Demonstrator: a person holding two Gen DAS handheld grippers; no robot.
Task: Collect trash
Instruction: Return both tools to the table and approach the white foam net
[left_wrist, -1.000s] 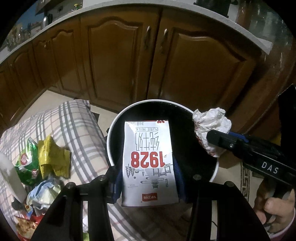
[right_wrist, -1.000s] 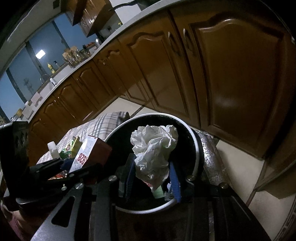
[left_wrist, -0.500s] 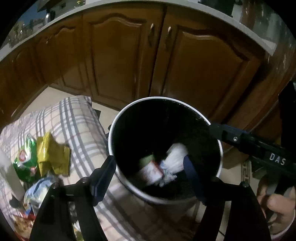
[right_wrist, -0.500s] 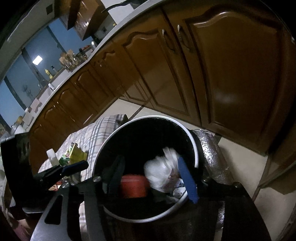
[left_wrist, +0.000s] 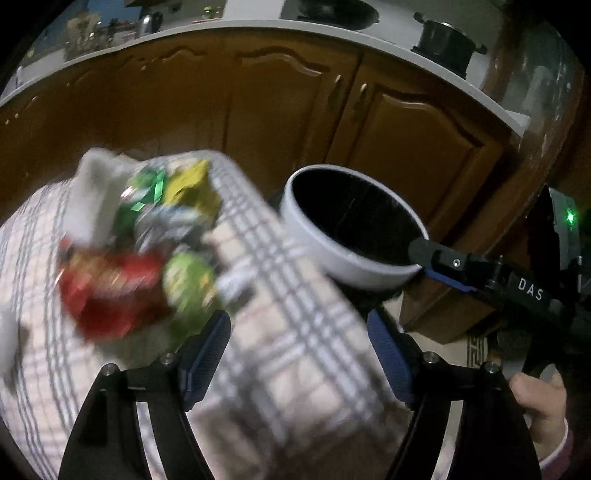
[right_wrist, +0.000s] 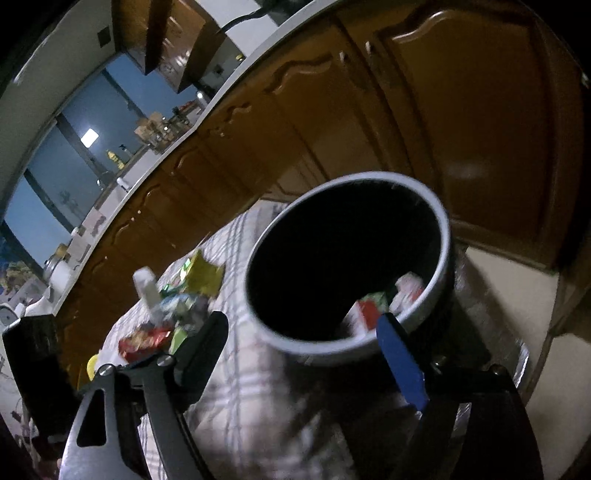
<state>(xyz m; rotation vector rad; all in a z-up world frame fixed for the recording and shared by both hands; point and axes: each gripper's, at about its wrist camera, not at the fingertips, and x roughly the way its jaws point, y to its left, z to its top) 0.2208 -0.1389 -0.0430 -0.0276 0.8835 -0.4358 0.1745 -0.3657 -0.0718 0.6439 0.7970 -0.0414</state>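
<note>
Brown wooden cabinets (left_wrist: 258, 110) under a white counter close the room behind, and in front of them stands a table with a checked cloth (left_wrist: 295, 332). On the left part of the table lies a heap of trash (left_wrist: 140, 240): a white piece, green and yellow wrappers, a red packet; the picture is blurred there, so I cannot name them better. The left hand-held gripper (left_wrist: 299, 354) hangs over the cloth near this heap; its jaws have just been opening and stand spread, with nothing between them. At the right edge of the table stands the trash bin (right_wrist: 439, 229), dark inside with a white rim. At its bottom lie a red and white carton (right_wrist: 369, 310) and some pale paper (right_wrist: 406, 288). The right hand-held gripper (right_wrist: 306, 354) is over the near rim of the bin, its jaws also just opened wide and empty.
</note>
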